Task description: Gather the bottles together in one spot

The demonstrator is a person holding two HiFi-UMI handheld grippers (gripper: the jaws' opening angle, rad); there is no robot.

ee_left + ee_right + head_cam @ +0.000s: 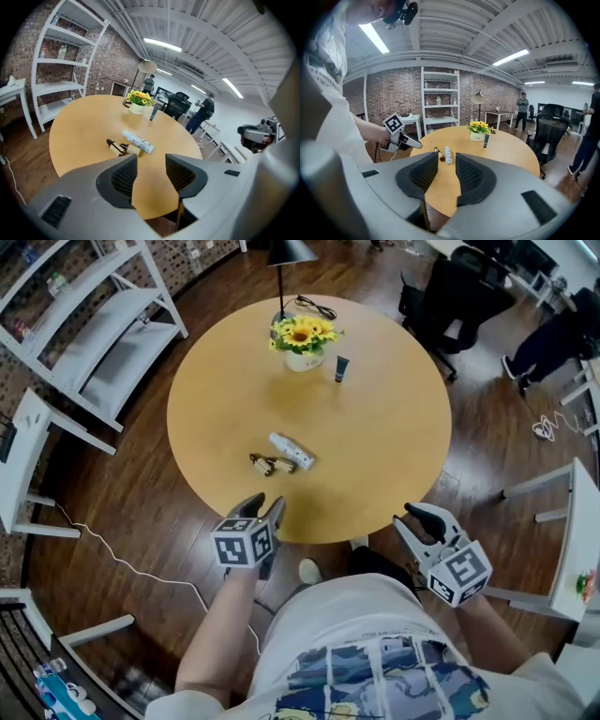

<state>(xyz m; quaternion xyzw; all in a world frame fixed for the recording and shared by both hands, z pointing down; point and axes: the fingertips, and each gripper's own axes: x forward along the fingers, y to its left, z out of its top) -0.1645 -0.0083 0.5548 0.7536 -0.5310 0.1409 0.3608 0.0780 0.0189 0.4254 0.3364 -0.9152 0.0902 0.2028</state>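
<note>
Head view has my left gripper (265, 506) and right gripper (413, 520) open and empty at the worktop (375, 446) edge, so a clumsy nudge could roll the lying white bottle (292, 451) away from the amber pair (265, 464), or topple the far dark bottle (342, 368) by the flowers (302, 335).

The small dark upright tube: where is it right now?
In the head view, the small dark upright tube stands on the far side of the round wooden table, just right of the white pot of sunflowers, apart from the white bottle lying nearer.
</note>
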